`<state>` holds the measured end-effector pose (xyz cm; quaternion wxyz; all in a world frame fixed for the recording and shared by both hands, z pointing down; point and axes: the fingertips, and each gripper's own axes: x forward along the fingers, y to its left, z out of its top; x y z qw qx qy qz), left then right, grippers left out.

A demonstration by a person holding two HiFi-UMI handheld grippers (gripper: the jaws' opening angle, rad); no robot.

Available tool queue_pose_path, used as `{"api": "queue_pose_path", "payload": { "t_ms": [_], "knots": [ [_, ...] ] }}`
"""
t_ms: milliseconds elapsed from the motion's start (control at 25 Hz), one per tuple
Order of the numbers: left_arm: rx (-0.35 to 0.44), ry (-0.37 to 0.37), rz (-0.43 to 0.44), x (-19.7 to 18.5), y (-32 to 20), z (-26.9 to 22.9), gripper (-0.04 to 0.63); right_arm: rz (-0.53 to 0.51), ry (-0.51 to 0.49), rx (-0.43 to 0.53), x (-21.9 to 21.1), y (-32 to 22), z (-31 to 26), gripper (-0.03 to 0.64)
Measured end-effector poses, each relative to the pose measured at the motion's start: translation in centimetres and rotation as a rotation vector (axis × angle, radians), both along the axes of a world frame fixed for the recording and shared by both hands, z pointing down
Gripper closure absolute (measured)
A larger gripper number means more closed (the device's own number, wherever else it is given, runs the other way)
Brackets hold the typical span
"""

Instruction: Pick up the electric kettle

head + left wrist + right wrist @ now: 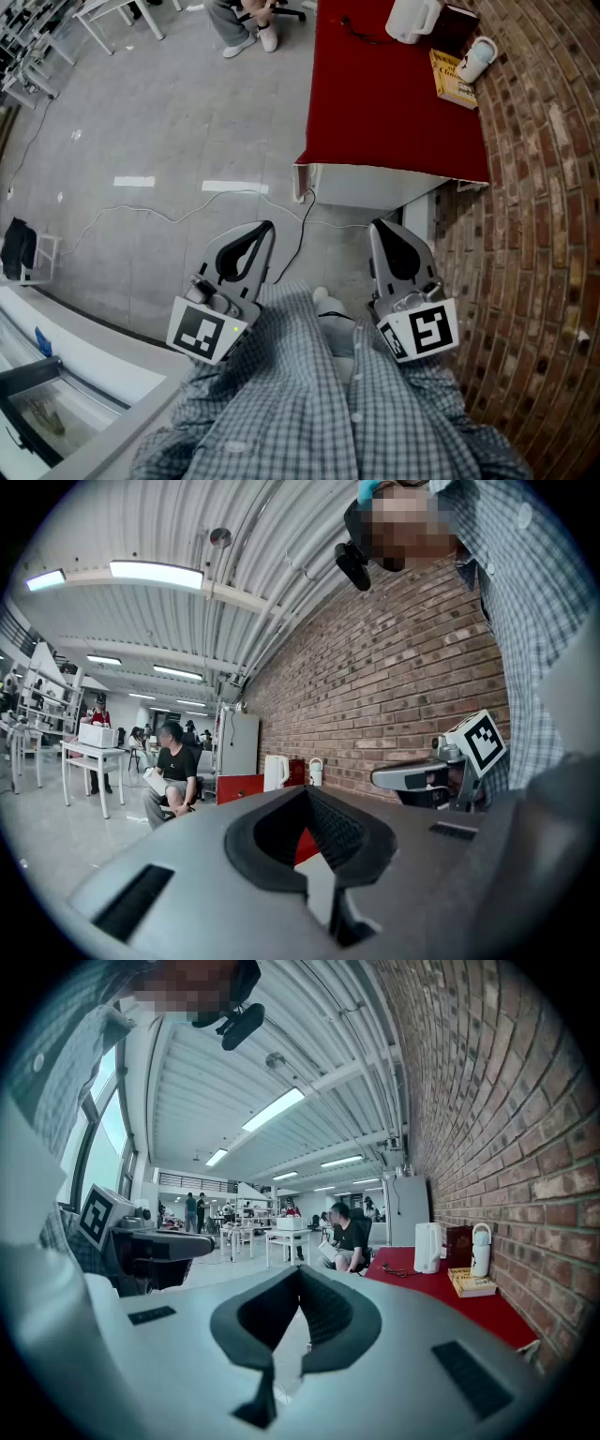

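The white electric kettle (412, 19) stands at the far end of a red table (394, 112), well ahead of both grippers. It shows small and distant in the left gripper view (275, 772) and in the right gripper view (427, 1247). My left gripper (269, 226) and right gripper (375, 225) are held close to my body, above the floor in front of the table's near edge. Each points level toward the table. The left gripper (305, 791) has its tips together with nothing between them. The right gripper (300, 1269) is likewise shut and empty.
A yellow book (453, 77), a white flask (476, 58), a dark red box (457, 23) and a black cord (361, 33) share the table. A brick wall (544, 187) runs along the right. Cables (187, 211) cross the floor. A person (349, 1237) sits beyond the table.
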<state>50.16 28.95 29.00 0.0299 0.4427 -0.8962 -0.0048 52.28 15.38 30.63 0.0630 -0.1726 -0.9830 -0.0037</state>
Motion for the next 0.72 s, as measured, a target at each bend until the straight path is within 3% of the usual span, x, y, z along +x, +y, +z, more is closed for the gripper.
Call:
{"api": "queue_pose_path", "payload": {
  "t_ms": [240,400,720],
  "knots": [
    [-0.010,0.011,-0.018,0.0,0.2,0.2,0.594,-0.008,-0.005,-0.004,0.0,0.0,-0.2,0.611],
    [0.019,-0.029,-0.012,0.1,-0.2,-0.7,0.594,-0.010,-0.006,-0.010,0.2,-0.2,-0.2,0.611],
    [-0.022,0.014,-0.048,0.6,-0.3,0.3,0.594,0.032,-0.023,-0.048,0.6,-2.0,-0.6,0.611]
  ]
}}
